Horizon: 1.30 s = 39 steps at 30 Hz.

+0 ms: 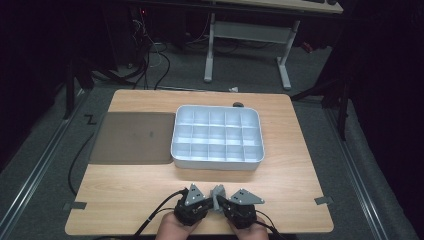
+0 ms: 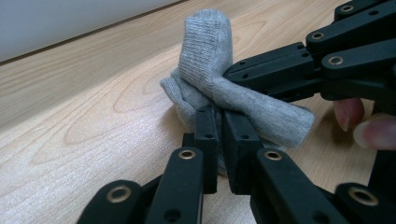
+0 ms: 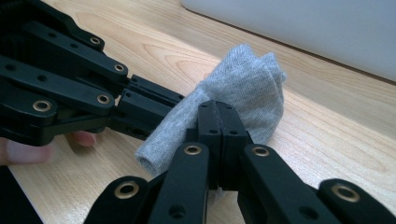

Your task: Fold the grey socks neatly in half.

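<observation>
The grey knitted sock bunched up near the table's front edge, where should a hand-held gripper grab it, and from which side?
Probably the grey knitted sock's upright folded hump, approached from above. It stands clear of the wooden table, while both the left hand-held gripper and the right hand-held gripper already pinch the lower folds.

sock [image 2: 210, 70] lower folds hidden behind gripper jaws

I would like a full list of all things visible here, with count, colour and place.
sock: one, grey, bunched on the table near the front edge, pinched by both tongs
organiser tray: one, pale grey, many compartments, table middle
mat: one, brown, left of the tray
table: one, light wood
small dark object: one, behind the tray; unclear what
desk frame: one, white, behind the table
left tongs: black, shut on sock
right tongs: black, shut on sock
hands: two, bottom edge
</observation>
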Motion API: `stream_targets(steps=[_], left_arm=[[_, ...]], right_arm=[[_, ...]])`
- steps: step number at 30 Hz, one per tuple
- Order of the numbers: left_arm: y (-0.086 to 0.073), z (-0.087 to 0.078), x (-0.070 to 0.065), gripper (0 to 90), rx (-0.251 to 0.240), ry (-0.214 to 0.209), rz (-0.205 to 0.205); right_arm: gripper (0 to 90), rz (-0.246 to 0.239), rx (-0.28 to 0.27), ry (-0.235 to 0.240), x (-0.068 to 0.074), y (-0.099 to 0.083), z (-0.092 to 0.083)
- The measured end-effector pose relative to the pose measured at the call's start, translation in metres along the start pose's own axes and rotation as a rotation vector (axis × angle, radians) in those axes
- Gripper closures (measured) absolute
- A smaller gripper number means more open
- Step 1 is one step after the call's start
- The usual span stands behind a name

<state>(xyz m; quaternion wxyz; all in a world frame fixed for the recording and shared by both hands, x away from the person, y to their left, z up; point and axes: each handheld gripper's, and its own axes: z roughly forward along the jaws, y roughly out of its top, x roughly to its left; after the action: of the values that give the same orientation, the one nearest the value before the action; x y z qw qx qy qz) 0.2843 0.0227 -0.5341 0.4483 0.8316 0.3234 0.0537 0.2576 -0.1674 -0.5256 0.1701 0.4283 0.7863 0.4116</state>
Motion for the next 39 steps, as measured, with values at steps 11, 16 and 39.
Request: stream_targets(steps=[11, 16, 39], left_arm=[[-0.004, -0.009, 0.008, 75.6, -0.009, -0.022, -0.025], [-0.005, -0.012, 0.007, 83.3, -0.031, 0.007, -0.014], [-0.009, -0.031, 0.007, 76.6, -0.058, 0.0, -0.023]], right_arm=[[90.0, -0.052, 0.007, -0.03, 0.006, -0.001, 0.001], [90.0, -0.065, 0.018, -0.032, 0.007, -0.002, 0.003], [90.0, 0.017, -0.011, -0.02, -0.006, 0.0, -0.005]])
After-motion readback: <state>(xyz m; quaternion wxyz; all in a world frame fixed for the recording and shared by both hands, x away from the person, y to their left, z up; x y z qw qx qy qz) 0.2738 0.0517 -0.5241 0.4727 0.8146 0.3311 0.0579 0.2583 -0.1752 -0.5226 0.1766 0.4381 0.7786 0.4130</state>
